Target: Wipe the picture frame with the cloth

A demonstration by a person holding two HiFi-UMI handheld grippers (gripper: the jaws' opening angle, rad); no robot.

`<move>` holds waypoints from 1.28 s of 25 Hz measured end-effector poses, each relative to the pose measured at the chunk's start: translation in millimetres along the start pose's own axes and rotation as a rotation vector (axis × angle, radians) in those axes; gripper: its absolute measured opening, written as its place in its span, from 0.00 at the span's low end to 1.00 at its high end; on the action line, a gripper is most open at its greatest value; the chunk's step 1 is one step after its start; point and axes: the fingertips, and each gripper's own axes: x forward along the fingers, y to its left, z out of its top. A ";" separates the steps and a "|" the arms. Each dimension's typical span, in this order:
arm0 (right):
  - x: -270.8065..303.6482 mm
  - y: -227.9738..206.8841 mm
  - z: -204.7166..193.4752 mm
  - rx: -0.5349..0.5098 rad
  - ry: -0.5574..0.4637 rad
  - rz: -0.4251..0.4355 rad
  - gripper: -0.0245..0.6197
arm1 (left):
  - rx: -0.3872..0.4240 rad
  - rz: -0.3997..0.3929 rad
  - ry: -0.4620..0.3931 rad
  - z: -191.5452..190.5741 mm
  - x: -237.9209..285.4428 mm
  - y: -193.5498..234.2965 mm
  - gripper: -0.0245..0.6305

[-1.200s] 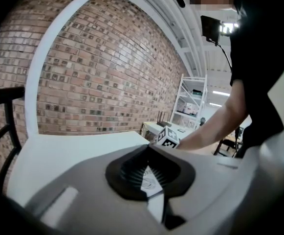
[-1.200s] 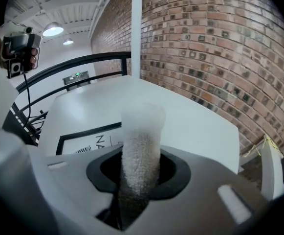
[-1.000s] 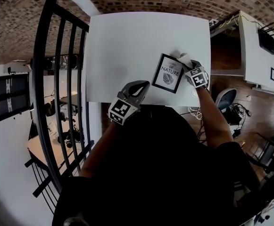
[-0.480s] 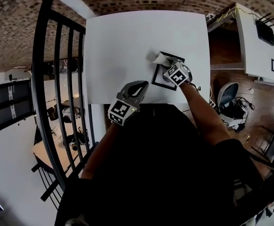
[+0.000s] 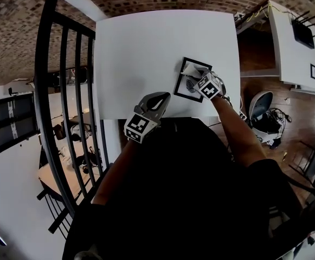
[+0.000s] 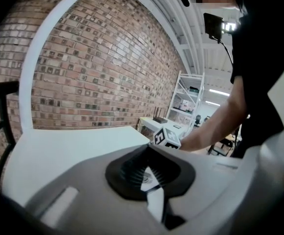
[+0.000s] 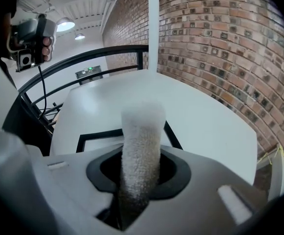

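Observation:
A black picture frame (image 5: 185, 86) with a leaf print lies flat near the front right of the white table (image 5: 146, 47). My right gripper (image 5: 197, 76) is shut on a white fluffy cloth (image 5: 189, 69), and the cloth rests on the frame's upper part. In the right gripper view the cloth (image 7: 141, 141) rises between the jaws of the right gripper (image 7: 138, 182), hiding the middle of the frame (image 7: 90, 135). My left gripper (image 5: 160, 98) hovers at the table's front edge, left of the frame. It is shut with nothing in it, and its pads (image 6: 132, 170) meet.
A black metal railing (image 5: 65, 91) runs along the table's left side. A brick wall (image 7: 220, 48) lies beyond the far edge. To the right, past the table's edge, stands a chair (image 5: 261, 114) on a lower floor beside a white counter (image 5: 293, 42).
My right gripper carried the cloth left from the frame's right edge across its top, then eased back a little. The left gripper stayed put.

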 end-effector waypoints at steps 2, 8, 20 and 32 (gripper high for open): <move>-7.4 -4.3 -8.6 0.021 -0.006 -0.014 0.20 | 0.002 -0.010 0.001 0.3 2.6 -1.2 0.04; -30.2 -19.6 -42.2 0.095 0.001 -0.066 0.20 | 0.012 -0.043 0.008 1.2 11.4 -7.0 0.04; -34.4 -12.2 -18.9 0.085 -0.051 -0.059 0.20 | 0.029 -0.074 0.018 1.4 16.9 -13.7 0.04; 7.4 49.7 16.4 -0.071 0.000 0.086 0.21 | 0.004 -0.037 0.024 -7.1 1.6 -2.9 0.04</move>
